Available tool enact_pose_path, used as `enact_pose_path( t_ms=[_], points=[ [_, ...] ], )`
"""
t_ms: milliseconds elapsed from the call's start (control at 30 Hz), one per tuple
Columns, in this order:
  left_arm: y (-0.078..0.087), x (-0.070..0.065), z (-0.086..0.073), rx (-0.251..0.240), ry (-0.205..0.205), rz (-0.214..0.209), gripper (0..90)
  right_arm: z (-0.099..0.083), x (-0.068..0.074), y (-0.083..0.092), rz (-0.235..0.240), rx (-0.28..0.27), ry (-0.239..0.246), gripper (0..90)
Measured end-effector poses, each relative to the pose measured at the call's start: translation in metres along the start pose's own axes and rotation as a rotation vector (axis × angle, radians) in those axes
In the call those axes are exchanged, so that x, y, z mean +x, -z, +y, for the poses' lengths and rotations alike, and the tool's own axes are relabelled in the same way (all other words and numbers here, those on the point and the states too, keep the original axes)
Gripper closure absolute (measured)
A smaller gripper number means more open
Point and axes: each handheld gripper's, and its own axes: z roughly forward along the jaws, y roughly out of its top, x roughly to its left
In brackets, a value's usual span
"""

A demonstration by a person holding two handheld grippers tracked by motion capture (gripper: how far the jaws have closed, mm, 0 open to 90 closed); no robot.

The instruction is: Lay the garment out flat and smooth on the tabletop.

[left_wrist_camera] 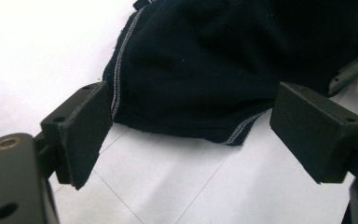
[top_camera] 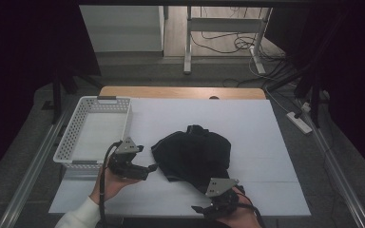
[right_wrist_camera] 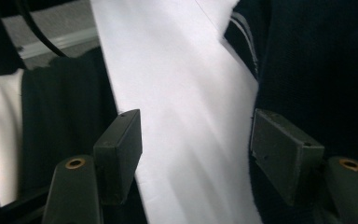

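A dark navy garment [top_camera: 192, 154] with pale stitching along its hem lies crumpled in the middle of the white table top [top_camera: 261, 142]. My left gripper [top_camera: 151, 167] sits low at the garment's left edge, pointing at it. In the left gripper view the left gripper [left_wrist_camera: 191, 135] is open, with the garment [left_wrist_camera: 223, 60] and its hem just beyond the pads and bare table between them. My right gripper [top_camera: 198, 209] is at the table's front edge below the garment. In its own view the right gripper [right_wrist_camera: 196, 144] is open over white table, with the garment [right_wrist_camera: 317, 70] beside its right pad.
A white perforated basket [top_camera: 69, 137] stands at the table's left, close behind my left hand. A wooden strip [top_camera: 180, 92] marks the far edge. On the floor beyond are desk legs, cables and a power strip [top_camera: 300, 122]. The right half of the white top is bare.
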Motion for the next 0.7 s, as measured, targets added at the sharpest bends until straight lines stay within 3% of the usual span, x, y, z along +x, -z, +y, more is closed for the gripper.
enact_pose_path(
  t_ms=[167, 467, 700],
  points=[
    [-0.001, 0.000, 0.000, 0.004, -0.003, -0.001, 13.6, -0.001, -0.006, -0.001, -0.045, 0.012, 0.004, 32.4],
    [-0.002, -0.001, -0.001, 0.010, -0.008, -0.010, 13.6, -0.005, -0.018, -0.001, -0.072, 0.015, -0.016, 32.3],
    [-0.003, -0.001, -0.001, 0.013, -0.006, -0.009, 13.6, -0.006, -0.035, -0.008, -0.107, 0.043, -0.032, 32.2]
  ],
)
